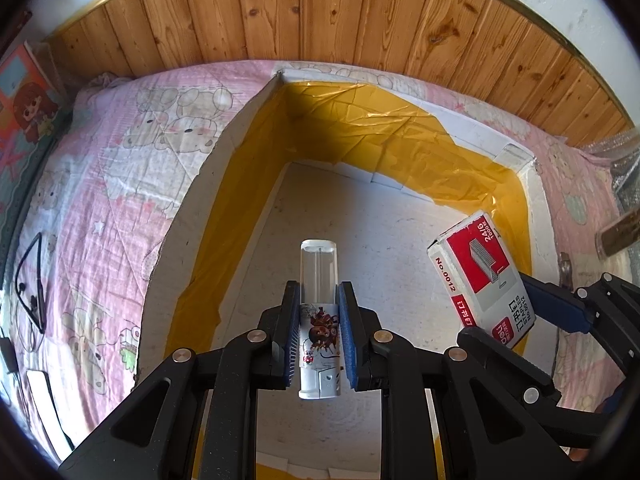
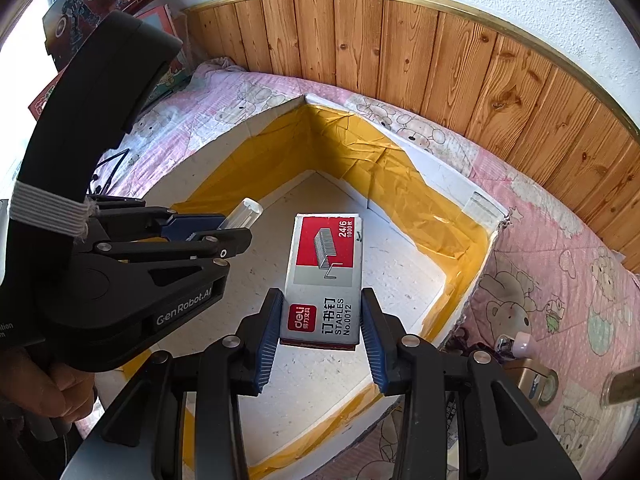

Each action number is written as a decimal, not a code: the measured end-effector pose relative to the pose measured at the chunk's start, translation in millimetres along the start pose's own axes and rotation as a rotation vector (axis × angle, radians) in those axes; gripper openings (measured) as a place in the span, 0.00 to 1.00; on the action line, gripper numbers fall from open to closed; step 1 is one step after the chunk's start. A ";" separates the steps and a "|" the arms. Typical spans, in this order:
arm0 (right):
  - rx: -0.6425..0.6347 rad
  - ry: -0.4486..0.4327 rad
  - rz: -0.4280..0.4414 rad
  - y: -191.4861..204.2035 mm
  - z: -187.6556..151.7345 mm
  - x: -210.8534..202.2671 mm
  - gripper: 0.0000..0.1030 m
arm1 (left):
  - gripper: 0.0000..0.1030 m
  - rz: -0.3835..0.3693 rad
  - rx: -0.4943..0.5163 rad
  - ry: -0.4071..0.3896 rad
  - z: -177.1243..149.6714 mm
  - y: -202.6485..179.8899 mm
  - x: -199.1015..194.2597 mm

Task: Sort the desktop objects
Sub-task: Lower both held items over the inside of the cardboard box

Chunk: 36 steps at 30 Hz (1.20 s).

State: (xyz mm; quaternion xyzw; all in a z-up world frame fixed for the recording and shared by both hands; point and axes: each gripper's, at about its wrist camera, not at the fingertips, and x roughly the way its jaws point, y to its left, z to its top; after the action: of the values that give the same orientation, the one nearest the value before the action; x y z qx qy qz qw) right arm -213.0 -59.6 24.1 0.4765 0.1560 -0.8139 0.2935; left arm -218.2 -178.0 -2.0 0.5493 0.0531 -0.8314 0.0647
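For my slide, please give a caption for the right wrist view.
Right gripper holds a staples box above the foam box.

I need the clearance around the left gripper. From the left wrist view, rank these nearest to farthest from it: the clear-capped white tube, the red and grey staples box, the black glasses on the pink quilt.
1. Clear-capped white tube: clamped in the left gripper.
2. Red and grey staples box: to the right, over the foam box.
3. Black glasses: far left, on the pink quilt.

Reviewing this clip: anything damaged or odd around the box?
The foam box looks battered: ragged broken rim at its right corner, wrinkled yellow tape peeling inside. The staples box and glue stick each sit straight in their tools.
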 end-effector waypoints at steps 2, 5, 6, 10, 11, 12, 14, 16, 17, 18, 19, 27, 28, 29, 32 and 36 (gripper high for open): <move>-0.005 0.005 -0.001 -0.7 1.3 1.5 0.39 | 0.19 0.001 0.001 0.005 2.0 -0.1 1.8; -0.013 0.014 0.001 -1.9 3.5 3.9 0.39 | 0.19 0.008 0.008 0.014 4.3 -2.1 5.2; -0.015 0.018 0.002 -2.3 4.4 4.9 0.39 | 0.19 0.010 0.011 0.016 5.0 -3.0 6.3; -0.019 0.035 0.004 -5.6 5.8 7.8 0.39 | 0.19 0.012 0.013 0.033 7.4 -5.3 11.5; -0.021 0.038 0.003 -6.1 6.1 8.2 0.39 | 0.19 0.014 0.014 0.035 7.9 -5.6 12.5; -0.025 0.041 0.004 -6.4 6.3 8.7 0.39 | 0.19 0.016 0.015 0.038 8.0 -6.1 13.4; -0.033 0.050 0.003 -6.9 6.3 9.7 0.39 | 0.19 0.019 0.017 0.047 8.6 -6.5 16.4; -0.041 0.060 0.004 -7.0 6.0 11.1 0.39 | 0.19 0.024 0.018 0.053 9.5 -6.9 19.3; -0.045 0.064 0.003 -6.9 6.1 12.0 0.39 | 0.19 0.027 0.019 0.056 9.8 -6.6 20.8; -0.048 0.068 0.002 -6.9 6.3 13.0 0.39 | 0.19 0.028 0.018 0.060 10.3 -6.5 22.3; -0.050 0.072 0.002 -7.0 6.5 14.2 0.39 | 0.19 0.031 0.017 0.062 10.3 -6.4 23.3; -0.068 0.106 0.007 -6.9 9.5 22.8 0.39 | 0.19 0.047 0.023 0.080 10.3 -7.6 32.5; -0.072 0.113 0.008 -6.4 9.8 24.3 0.39 | 0.19 0.049 0.024 0.083 10.5 -7.6 34.1; -0.075 0.119 0.010 -6.3 10.0 25.9 0.39 | 0.19 0.051 0.024 0.087 10.7 -7.6 35.7; -0.086 0.141 0.012 -5.5 10.1 31.6 0.39 | 0.19 0.053 0.022 0.099 10.8 -6.9 40.6; -0.108 0.165 0.005 -4.8 12.5 37.7 0.39 | 0.20 0.062 0.034 0.121 11.1 -9.9 48.8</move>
State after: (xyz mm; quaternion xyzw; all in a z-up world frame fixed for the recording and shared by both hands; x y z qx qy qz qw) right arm -238.6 -74.9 -2.5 0.5258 0.2219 -0.7616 0.3070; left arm -248.8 -172.4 -42.4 0.6009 0.0258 -0.7951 0.0779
